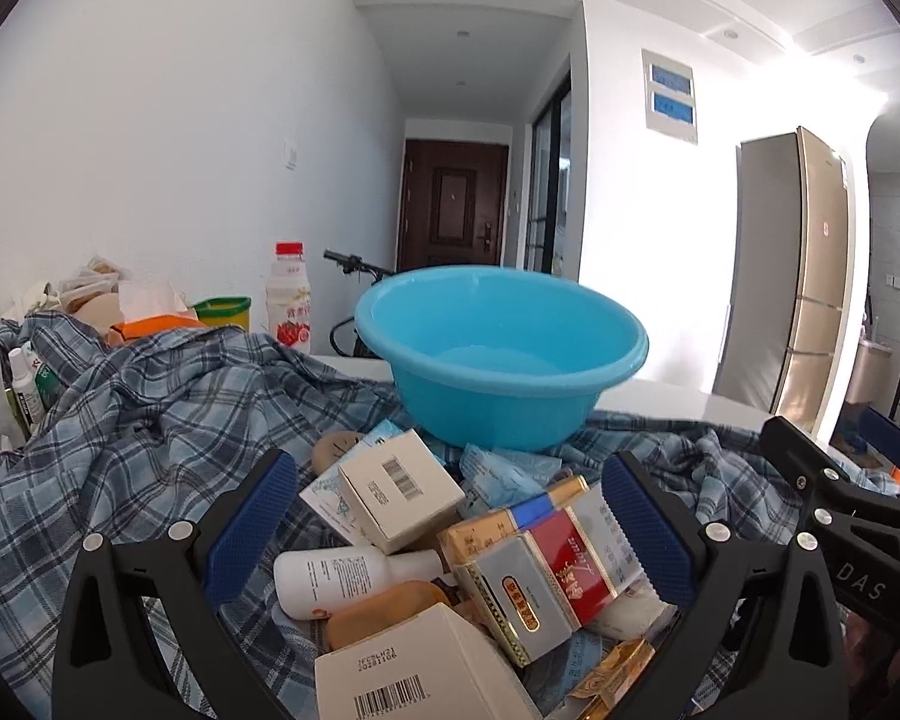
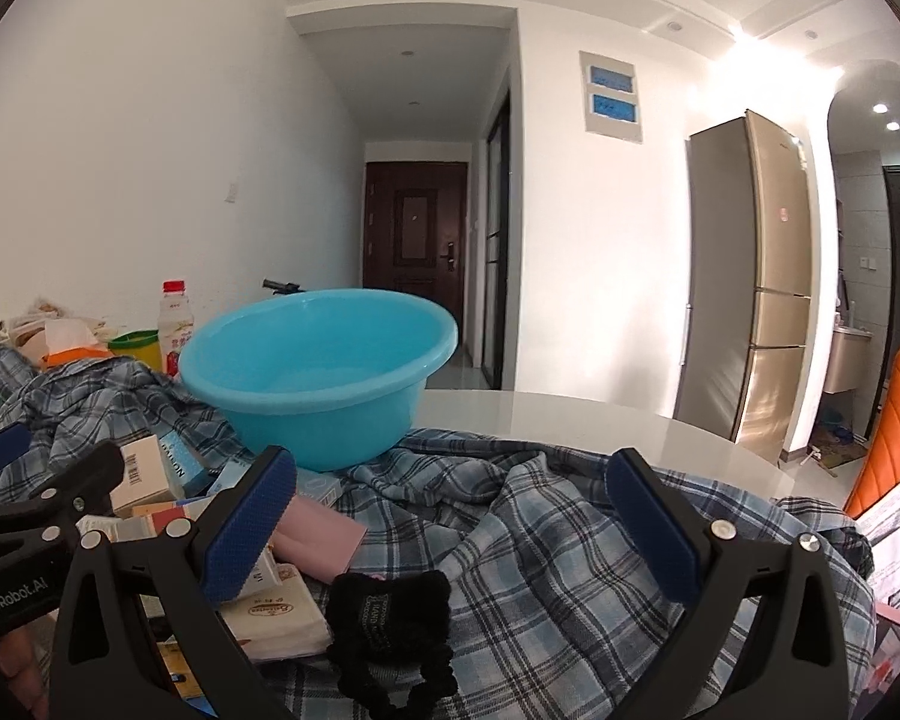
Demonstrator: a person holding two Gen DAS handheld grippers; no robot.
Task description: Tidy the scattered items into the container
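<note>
— Two grippers, both yours? How do they stand?

— Both mine. On my left gripper (image 1: 450, 531) the fingers (image 1: 249, 525) are spread wide and hold nothing; they hang over a heap of small boxes (image 1: 399, 489), a white bottle (image 1: 354, 579) and a red and silver packet (image 1: 546, 576). My right gripper (image 2: 450, 531) is just as wide, also with nothing in it, above the plaid cloth (image 2: 540, 540) and a black hair tie (image 2: 393, 630).

— And the container?

— A blue basin (image 1: 498, 354), upright on the cloth just beyond the heap, with only its bare bottom showing. Bare tabletop (image 2: 600, 426) lies to its right.
</note>
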